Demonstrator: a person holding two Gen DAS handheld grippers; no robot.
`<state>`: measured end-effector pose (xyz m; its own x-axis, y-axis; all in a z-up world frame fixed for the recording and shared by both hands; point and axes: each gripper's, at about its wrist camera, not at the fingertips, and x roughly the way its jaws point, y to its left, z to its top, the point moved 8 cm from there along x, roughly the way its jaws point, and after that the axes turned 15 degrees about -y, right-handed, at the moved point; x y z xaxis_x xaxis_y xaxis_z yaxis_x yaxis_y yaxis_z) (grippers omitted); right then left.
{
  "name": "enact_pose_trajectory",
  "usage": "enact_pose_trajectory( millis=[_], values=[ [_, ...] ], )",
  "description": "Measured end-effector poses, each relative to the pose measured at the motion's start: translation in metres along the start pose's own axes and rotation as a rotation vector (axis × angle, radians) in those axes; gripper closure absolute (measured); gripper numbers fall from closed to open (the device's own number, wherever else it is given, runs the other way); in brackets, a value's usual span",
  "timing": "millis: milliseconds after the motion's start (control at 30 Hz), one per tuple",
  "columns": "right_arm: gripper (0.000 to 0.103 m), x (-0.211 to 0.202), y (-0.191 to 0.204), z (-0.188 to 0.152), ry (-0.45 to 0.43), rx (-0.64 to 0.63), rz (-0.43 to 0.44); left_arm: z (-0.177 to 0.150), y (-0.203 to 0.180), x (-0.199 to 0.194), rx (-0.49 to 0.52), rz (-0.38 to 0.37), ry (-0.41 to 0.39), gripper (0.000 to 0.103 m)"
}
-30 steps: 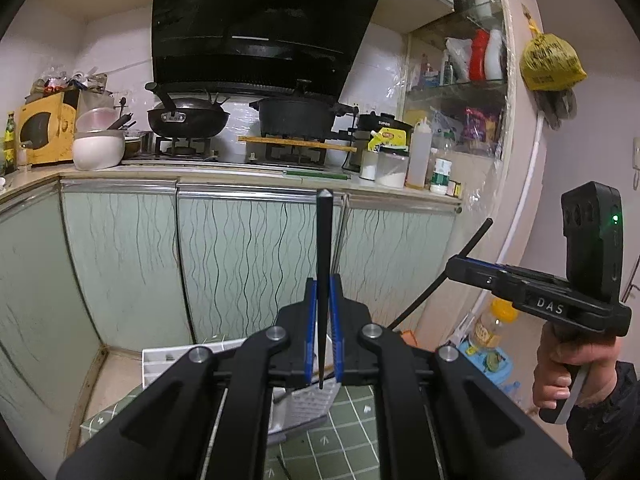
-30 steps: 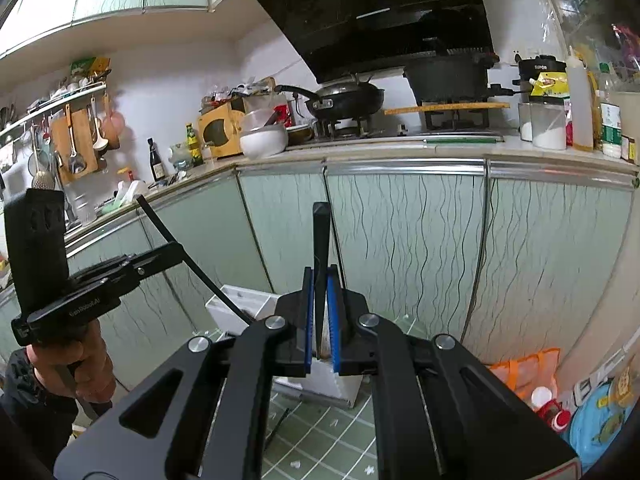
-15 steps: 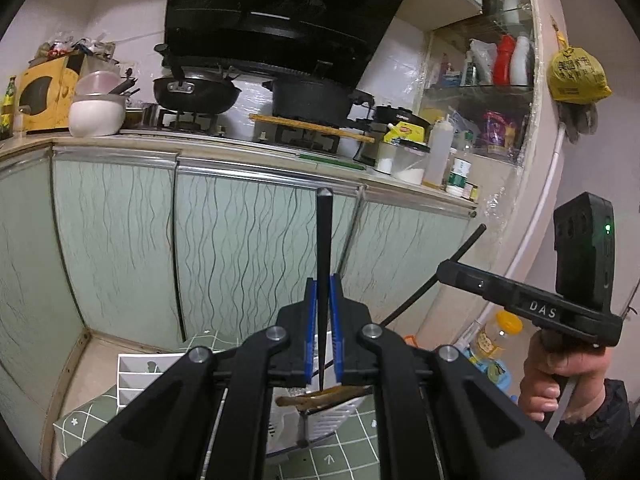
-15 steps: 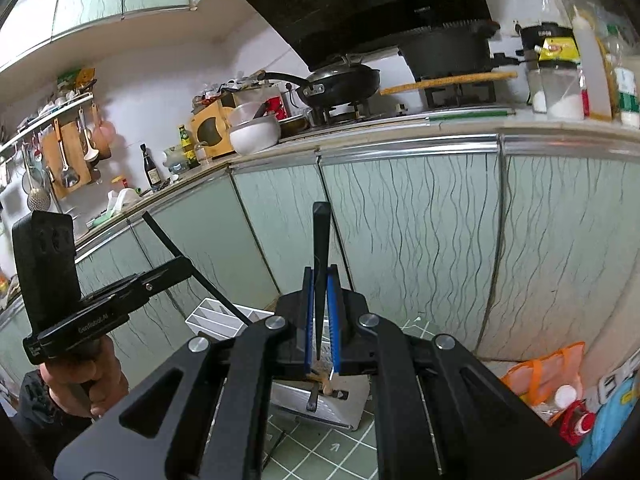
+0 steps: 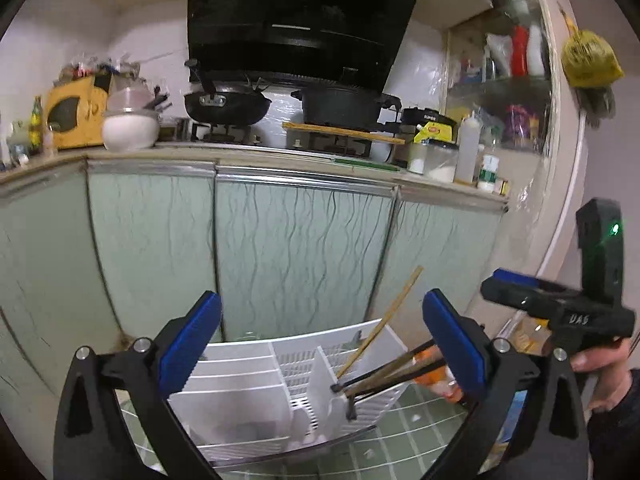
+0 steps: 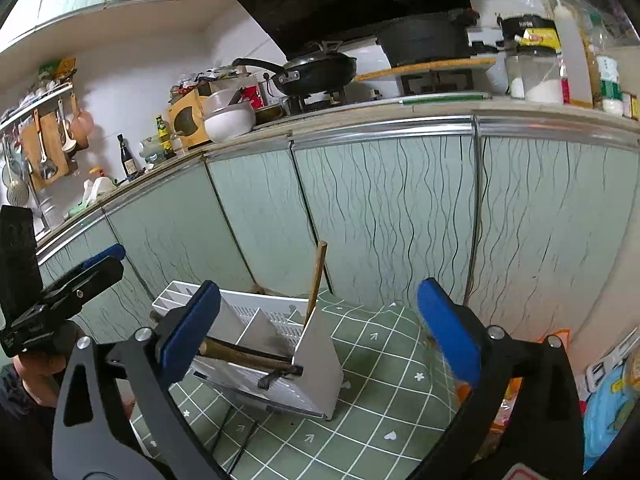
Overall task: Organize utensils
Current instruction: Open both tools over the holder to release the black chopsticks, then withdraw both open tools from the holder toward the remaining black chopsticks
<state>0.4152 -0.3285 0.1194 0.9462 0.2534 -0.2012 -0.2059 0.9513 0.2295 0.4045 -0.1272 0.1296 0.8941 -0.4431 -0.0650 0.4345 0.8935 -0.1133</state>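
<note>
L gripper [image 5: 322, 340]: jaws wide apart, nothing between pads. R gripper [image 6: 318, 330]: jaws wide apart too, empty. Both hang over white rack [image 5: 256, 364] on green grid mat [image 6: 384, 364], in front of cabinet doors [image 5: 296, 248]. Rack has several slots; the rightmost holds the utensils. Dark chopsticks [image 5: 384, 372] lie slanted in that slot, tips low. One light wooden stick [image 5: 384, 320] leans up out of the same slot, past the rim. Handle of R gripper visible at right edge of L view, w/ hand [image 5: 604, 376] on it.
</note>
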Motion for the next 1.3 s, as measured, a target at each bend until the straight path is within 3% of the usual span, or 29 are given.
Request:
enact_pose_trajectory(
  millis=[767, 1300],
  values=[
    [0.008, -0.094, 0.057, -0.038, 0.032, -0.205, -0.056, -0.014, -0.023, -0.097, 0.080, 0.050, 0.032, 0.004],
    [0.008, -0.150, 0.080, -0.084, 0.048, -0.221, -0.098, -0.063, -0.023, -0.158, 0.093, 0.118, 0.070, 0.004]
  ],
)
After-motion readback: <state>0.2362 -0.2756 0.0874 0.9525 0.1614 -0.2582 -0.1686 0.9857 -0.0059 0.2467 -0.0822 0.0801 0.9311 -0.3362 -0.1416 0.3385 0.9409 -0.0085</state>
